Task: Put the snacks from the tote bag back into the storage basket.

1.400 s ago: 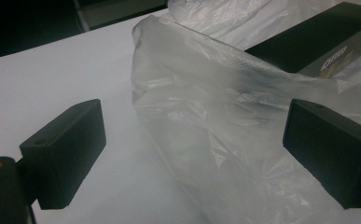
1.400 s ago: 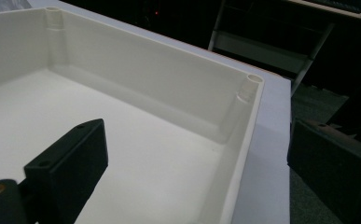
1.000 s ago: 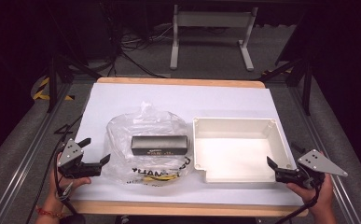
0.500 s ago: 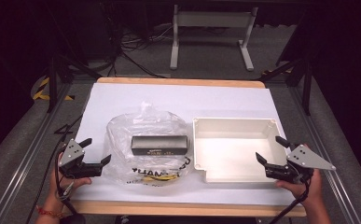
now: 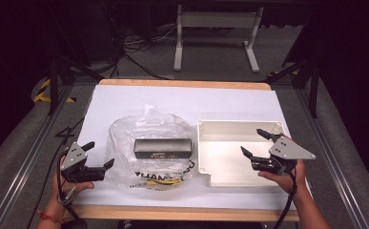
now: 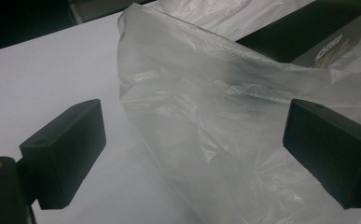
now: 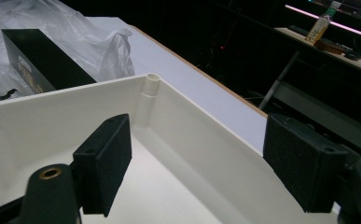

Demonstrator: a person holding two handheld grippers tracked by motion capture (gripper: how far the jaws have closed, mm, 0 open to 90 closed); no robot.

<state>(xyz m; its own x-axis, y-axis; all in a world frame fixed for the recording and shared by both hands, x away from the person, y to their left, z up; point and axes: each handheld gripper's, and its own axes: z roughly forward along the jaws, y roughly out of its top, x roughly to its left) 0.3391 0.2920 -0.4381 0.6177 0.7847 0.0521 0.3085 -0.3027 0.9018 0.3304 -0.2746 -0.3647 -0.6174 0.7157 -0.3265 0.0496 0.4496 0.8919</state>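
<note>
— Where's the tray point(image 5: 230, 164)?
— Its far wall sits between the right hand-held gripper point(image 5: 257, 145) jaws, which have just been closing, untouched.
— And the bag point(image 5: 148, 143)?
— Ahead of the left hand-held gripper point(image 5: 100, 155), jaws wide. Black box point(image 5: 163, 148) not yet moved.

The plastic bag point(image 5: 148, 145) is thin, clear and wrinkled. The black box point(image 5: 163, 148) looks like matt cardboard. The white tray point(image 5: 210, 131) is smooth moulded plastic. The table point(image 5: 182, 85) has a wooden edge.
</note>
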